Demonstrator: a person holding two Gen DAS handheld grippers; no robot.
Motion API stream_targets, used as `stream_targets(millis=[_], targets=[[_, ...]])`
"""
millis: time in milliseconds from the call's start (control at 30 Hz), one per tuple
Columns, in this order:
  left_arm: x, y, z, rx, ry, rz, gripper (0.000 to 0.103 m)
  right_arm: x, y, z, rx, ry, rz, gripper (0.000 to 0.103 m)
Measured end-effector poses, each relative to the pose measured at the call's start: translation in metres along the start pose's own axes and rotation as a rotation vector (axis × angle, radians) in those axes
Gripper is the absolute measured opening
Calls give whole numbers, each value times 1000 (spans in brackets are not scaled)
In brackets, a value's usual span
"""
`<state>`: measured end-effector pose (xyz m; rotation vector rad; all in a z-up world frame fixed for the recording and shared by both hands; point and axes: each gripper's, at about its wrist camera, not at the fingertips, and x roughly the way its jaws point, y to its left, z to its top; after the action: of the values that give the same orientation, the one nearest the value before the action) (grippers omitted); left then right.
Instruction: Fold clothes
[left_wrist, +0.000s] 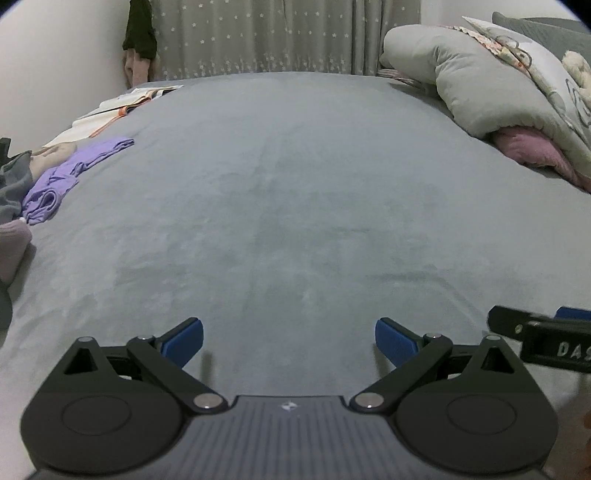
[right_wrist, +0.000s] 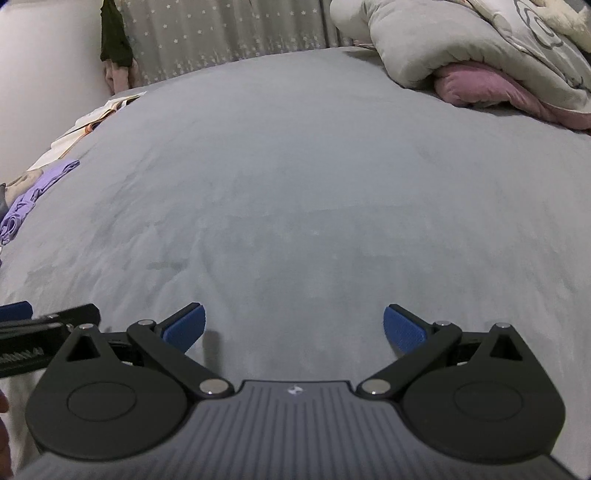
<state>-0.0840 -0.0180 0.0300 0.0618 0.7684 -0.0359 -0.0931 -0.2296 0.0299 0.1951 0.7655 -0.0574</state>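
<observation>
The crumpled lilac cotton garment (left_wrist: 62, 177) lies at the bed's left edge, at 10 o'clock in the left wrist view. The grey plush bed cover (left_wrist: 295, 192) is bare ahead. The left hand-held gripper (left_wrist: 289, 339) and right hand-held gripper (right_wrist: 293, 326) are spread wide, holding nothing. The grey quilted duvet (left_wrist: 480, 85) is heaped at 2 o'clock.

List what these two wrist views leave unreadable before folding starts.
- Clothes pile, left wrist view: cut off by the left edge; only the purple garment shows clearly.
- Pink fabric, right wrist view: mostly under the grey duvet.
- Lettering on the right gripper, left wrist view: cut by the right edge.
</observation>
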Motion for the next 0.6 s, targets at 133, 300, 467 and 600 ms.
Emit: stream_targets(millis=[133, 300, 467, 600], targets=[[12, 7, 3, -9, -15, 20, 100, 10, -6, 7, 3, -11, -18, 103], [28, 14, 4, -21, -44, 25, 102, 22, -7, 10, -28, -7, -37, 103], [43, 17, 3, -44, -96, 21, 102, 31, -4, 3, -62, -65, -77, 103], [50, 18, 4, -35, -111, 9, 102, 35, 0, 0, -69, -93, -105, 103]])
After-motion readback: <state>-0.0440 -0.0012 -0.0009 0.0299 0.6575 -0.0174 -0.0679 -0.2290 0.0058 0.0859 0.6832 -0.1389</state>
